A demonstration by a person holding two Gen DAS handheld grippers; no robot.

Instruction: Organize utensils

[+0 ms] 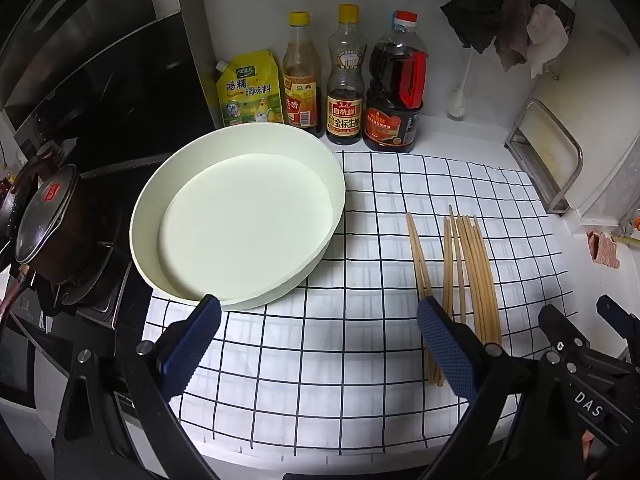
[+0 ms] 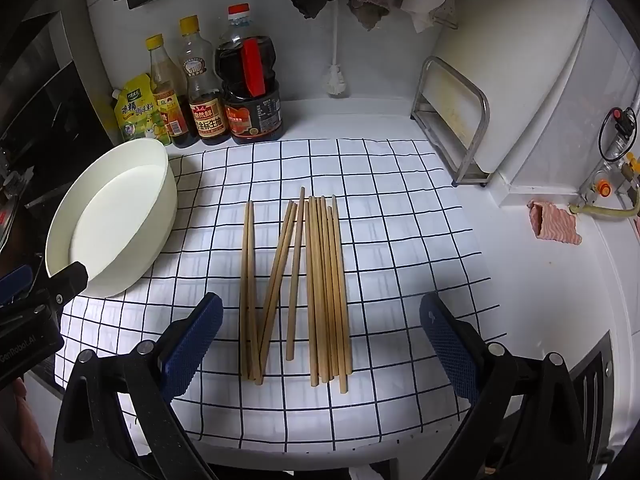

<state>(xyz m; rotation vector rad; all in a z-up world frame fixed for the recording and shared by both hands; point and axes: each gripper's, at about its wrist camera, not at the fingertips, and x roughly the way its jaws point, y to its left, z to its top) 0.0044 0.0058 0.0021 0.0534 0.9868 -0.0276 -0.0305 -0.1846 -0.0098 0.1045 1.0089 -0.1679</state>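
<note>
Several wooden chopsticks (image 2: 316,288) lie side by side on a white cloth with a dark grid (image 2: 380,208). They also show in the left wrist view (image 1: 472,276). A round cream basin (image 1: 240,216) stands empty at the cloth's left; it also shows in the right wrist view (image 2: 116,216). My left gripper (image 1: 320,308) is open and empty, above the cloth in front of the basin, its right finger over the nearest chopstick ends. My right gripper (image 2: 320,308) is open and empty, with the chopsticks lying between its fingers.
Three sauce bottles (image 1: 344,80) and a yellow seasoning pouch (image 1: 248,88) stand at the back wall. A pot with a glass lid (image 1: 44,220) sits on the stove at left. A cutting board in a metal rack (image 2: 452,112) stands at right. A pink rag (image 2: 554,222) lies on the counter.
</note>
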